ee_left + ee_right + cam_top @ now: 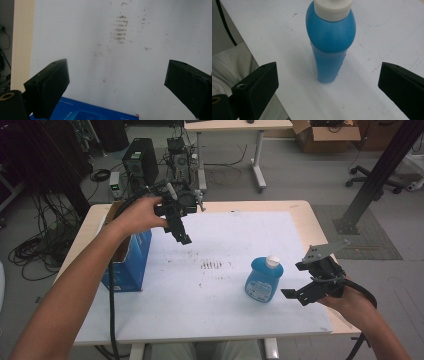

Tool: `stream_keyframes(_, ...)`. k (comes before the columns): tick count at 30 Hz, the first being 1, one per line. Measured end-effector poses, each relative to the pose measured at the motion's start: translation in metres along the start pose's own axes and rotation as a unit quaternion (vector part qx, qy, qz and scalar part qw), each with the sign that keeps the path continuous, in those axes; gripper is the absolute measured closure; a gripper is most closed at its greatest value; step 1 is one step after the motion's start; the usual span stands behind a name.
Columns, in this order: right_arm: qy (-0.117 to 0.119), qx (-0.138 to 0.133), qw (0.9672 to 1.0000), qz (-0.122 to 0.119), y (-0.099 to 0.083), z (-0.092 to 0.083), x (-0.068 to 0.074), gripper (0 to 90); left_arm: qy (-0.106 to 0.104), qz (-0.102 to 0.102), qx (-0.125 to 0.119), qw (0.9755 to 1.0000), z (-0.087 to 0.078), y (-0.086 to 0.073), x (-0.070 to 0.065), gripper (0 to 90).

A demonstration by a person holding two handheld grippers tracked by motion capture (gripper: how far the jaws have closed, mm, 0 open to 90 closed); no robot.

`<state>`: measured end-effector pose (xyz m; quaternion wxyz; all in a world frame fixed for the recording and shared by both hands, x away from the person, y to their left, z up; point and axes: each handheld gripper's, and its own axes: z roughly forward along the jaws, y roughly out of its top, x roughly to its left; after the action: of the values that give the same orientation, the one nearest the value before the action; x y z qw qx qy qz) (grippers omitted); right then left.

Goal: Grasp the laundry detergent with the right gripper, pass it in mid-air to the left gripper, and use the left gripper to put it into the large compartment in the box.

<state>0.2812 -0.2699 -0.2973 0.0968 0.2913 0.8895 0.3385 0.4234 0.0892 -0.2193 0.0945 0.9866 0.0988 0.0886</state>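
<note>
Looking down on the surface (300, 215), and it is a pale wooden top almost wholly covered by a white sheet (240, 310) with a patch of dark smudges (211, 265) near its middle. Everything here I will place against the blue bottle (264, 279), which stands upright on that sheet, white cap on top, label facing the person.

Well to the left of the bottle, at the surface's left edge, sits an open blue box (127, 262), cardboard showing inside. Above that box, up and left of the bottle, the left gripper (179, 231) hangs in the air, tilted down toward the sheet, jaws spread wide with nothing between them; its own view shows the smudged sheet and the box's blue top (82, 113) below.

Just to the right of the bottle, the right gripper (296, 292) is held low, grey plate on top, jaws wide apart and pointing at the bottle. Its own view puts the bottle (329, 42) dead centre between the jaws, apart from both.
</note>
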Motion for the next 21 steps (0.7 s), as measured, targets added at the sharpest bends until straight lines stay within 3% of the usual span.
stream_keyframes(9, -0.002, -0.044, 0.9990, 0.003, -0.012, 0.003, 0.000, 2.7, 0.002, -0.001, -0.001, 1.0000, -0.001, -0.001, 0.000, 6.0)
stream_keyframes(21, 0.003, -0.078, 0.9969, 0.006, -0.024, 0.010, 0.002, 2.7, 0.000, -0.001, 0.001, 1.0000, 0.000, -0.001, 0.000, 6.0)
